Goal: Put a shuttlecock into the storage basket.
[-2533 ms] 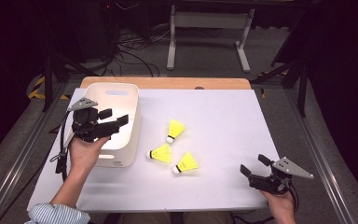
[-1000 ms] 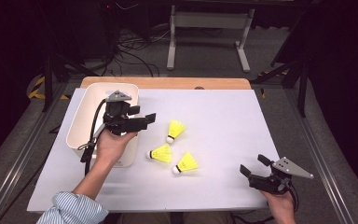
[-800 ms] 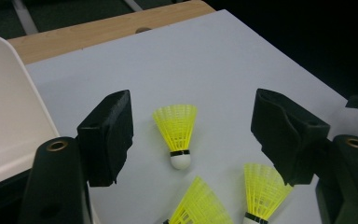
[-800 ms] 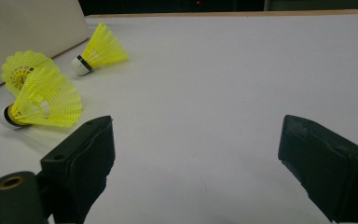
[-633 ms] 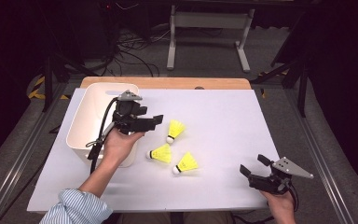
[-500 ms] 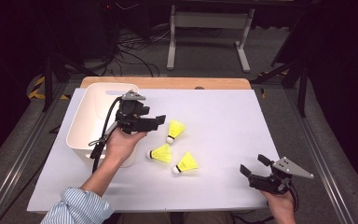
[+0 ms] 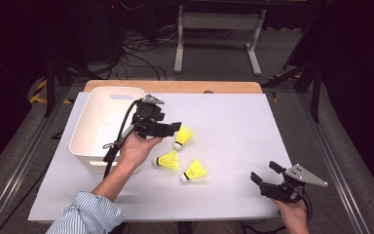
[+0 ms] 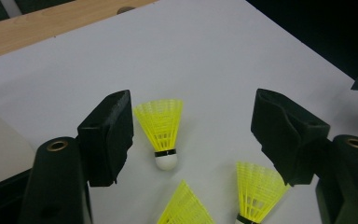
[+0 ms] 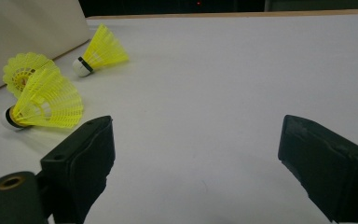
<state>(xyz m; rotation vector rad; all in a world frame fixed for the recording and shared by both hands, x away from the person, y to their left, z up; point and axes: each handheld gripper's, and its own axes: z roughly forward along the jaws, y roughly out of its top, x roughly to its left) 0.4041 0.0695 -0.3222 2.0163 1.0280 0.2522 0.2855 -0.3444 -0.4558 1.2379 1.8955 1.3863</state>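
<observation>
High view, near to far: the right gripper (image 7: pixel 265 178) rests at the white bench's (image 7: pixel 233 117) near right corner, jaws apart and empty. Mid-bench lie three yellow shuttlecocks. Beyond the two nearer ones, the left gripper (image 7: pixel 175 126), jaws apart, hovers at the farthest shuttlecock (image 7: pixel 183 136), forearm reaching forward beside the white bin (image 7: pixel 104 105). A good grasp likely means straddling the cork end before closing, sparing the skirt.
</observation>
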